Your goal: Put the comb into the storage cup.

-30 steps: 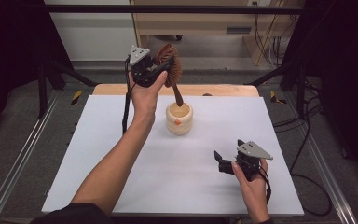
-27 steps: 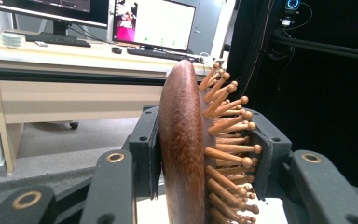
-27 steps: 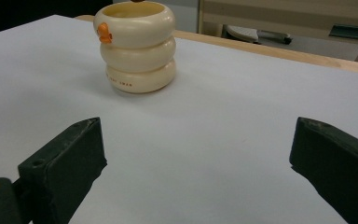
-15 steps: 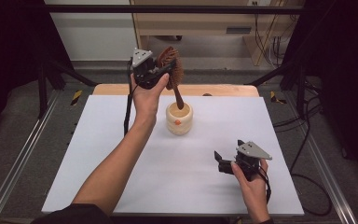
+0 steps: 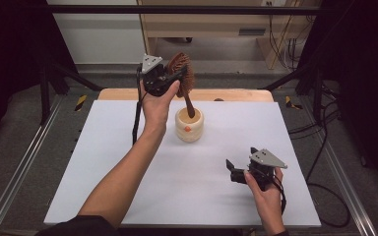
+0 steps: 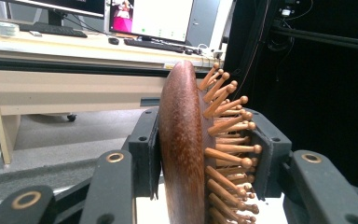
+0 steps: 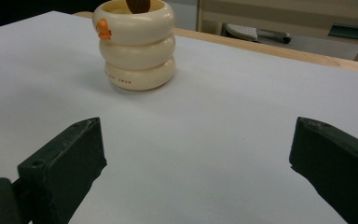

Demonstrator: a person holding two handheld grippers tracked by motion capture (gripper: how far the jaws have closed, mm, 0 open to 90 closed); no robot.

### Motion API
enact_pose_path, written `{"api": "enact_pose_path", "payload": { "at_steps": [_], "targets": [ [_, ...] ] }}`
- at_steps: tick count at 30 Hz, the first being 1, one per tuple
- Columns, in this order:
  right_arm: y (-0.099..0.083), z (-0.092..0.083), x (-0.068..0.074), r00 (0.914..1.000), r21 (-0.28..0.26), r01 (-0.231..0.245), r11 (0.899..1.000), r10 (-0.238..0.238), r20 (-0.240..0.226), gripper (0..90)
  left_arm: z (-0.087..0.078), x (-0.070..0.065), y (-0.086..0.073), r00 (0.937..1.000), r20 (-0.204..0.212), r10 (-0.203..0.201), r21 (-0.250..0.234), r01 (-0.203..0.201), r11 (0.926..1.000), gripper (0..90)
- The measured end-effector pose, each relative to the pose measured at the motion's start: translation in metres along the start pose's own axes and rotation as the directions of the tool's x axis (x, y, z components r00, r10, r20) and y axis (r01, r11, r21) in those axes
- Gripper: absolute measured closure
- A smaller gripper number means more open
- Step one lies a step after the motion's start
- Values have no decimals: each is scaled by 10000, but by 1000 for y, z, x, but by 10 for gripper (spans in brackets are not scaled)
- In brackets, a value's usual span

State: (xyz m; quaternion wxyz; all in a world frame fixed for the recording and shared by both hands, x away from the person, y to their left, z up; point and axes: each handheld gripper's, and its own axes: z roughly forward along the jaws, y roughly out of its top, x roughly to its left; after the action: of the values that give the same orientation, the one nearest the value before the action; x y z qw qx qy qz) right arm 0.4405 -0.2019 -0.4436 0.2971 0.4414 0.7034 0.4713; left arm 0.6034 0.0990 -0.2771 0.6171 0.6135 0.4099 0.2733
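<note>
- Above the cup (image 5: 189,125), the left claw (image 5: 170,78) is clamped across the head of the hairbrush (image 5: 183,73); one jaw sits on the smooth wooden back, the other on the pegs, as the left claw view shows (image 6: 182,154)
- Down inside the cup goes the brush handle, its end below the rim and the brush leaning; the brush head stands up over the cup toward the far edge of the bench (image 5: 103,162)
- Risk: the jaw on the pegs has a poor seat, so the brush could twist or slip in the grip if the hand tilts
- Risk: letting go while the brush leans could let the heavy head tip the light cup over, or pull it toward the far edge
- Risk: lifting at a slant could drag the handle against the rim and carry the cup along
- Nearer the person than the cup, and off to its right, the right claw (image 5: 238,172) rests low over the bench with jaws wide apart and holding nothing, too far from the cup to steady it
</note>
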Motion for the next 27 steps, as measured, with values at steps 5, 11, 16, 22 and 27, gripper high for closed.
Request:
{"api": "enact_pose_path", "payload": {
  "at_steps": [5,11,16,22,27],
  "targets": [
    [0,0,0,10000,6,-8,10000,8,-4,36,0,0,-1,10000,2,-13,4,13,10000,521],
    [0,0,0,10000,3,15,10000,-15,5,36,1,-1,-2,10000,-18,21,57,-21,10000,522],
    [0,0,0,10000,5,10,10000,-10,29,36,2,-3,-4,10000,-18,72,104,-72,9999,521],
    [0,0,0,10000,12,36,10000,-36,14,36,3,-3,-7,9998,-12,202,231,-202,9995,521],
    [0,1,1,10000,17,66,10000,-66,10,36,4,-2,-9,9998,-44,191,278,-190,9994,521]
  ]
}}
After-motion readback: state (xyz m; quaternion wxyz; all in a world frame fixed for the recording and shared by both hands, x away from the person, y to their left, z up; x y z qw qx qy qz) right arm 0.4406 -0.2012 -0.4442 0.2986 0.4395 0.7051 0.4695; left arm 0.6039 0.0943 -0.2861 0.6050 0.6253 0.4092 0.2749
